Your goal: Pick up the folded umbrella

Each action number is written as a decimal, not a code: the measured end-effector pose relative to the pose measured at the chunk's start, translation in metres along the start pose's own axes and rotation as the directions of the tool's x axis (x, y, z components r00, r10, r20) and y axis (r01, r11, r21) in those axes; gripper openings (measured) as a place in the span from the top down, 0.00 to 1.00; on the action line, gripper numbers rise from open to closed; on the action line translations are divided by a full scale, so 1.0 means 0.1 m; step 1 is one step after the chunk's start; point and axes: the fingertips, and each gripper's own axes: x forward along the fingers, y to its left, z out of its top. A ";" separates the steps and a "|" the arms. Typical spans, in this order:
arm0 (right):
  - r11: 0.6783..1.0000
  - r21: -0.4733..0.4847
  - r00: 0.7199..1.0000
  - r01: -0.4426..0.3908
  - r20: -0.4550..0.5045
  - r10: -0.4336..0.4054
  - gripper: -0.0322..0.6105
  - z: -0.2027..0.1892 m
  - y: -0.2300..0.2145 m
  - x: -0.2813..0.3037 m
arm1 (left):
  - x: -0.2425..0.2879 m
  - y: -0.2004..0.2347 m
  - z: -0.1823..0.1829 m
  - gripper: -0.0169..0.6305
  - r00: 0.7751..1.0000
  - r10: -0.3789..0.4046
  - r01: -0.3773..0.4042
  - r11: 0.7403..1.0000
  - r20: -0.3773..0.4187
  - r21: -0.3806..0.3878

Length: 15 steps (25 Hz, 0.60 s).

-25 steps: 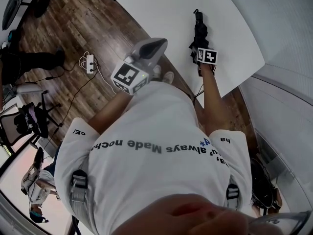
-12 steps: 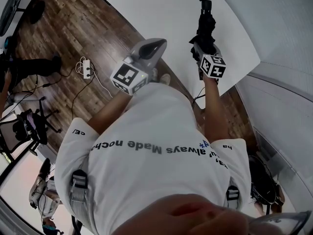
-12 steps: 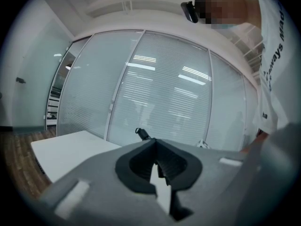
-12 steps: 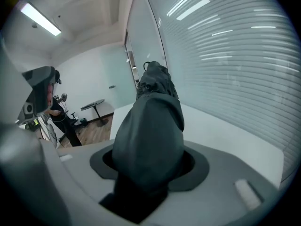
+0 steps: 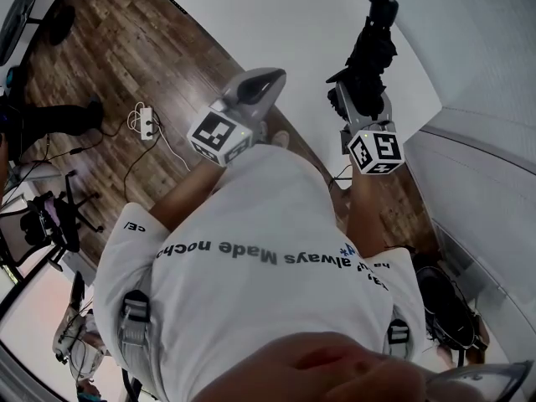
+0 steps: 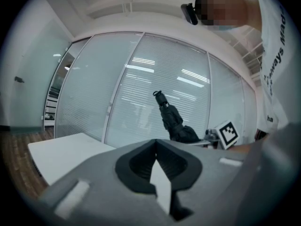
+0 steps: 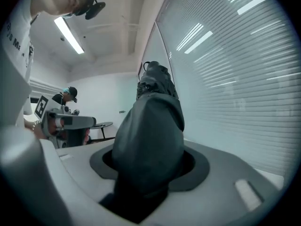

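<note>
The folded black umbrella is clear of the white table, and my right gripper is shut on its lower, bunched end. Its strap end points up and away toward the glass wall. In the right gripper view the umbrella's fabric fills the space between the jaws. My left gripper hovers by the table's near edge, left of the umbrella, with its tips together and nothing in them. From the left gripper view the umbrella stands tilted in the air.
A glass wall with blinds runs along the right. On the wood floor lie a power strip with cables, an office chair and a dark bag. Another person stands far off.
My right gripper has risen with the umbrella, lifting it off the table and tipping its free end upward. The left gripper has hardly moved.
</note>
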 end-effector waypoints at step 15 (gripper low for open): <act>0.984 -0.174 0.973 -0.044 0.217 0.082 0.57 0.75 0.74 -0.33 | -0.08 0.17 0.09 0.97 0.999 -0.023 0.023 1.000 0.033 -0.003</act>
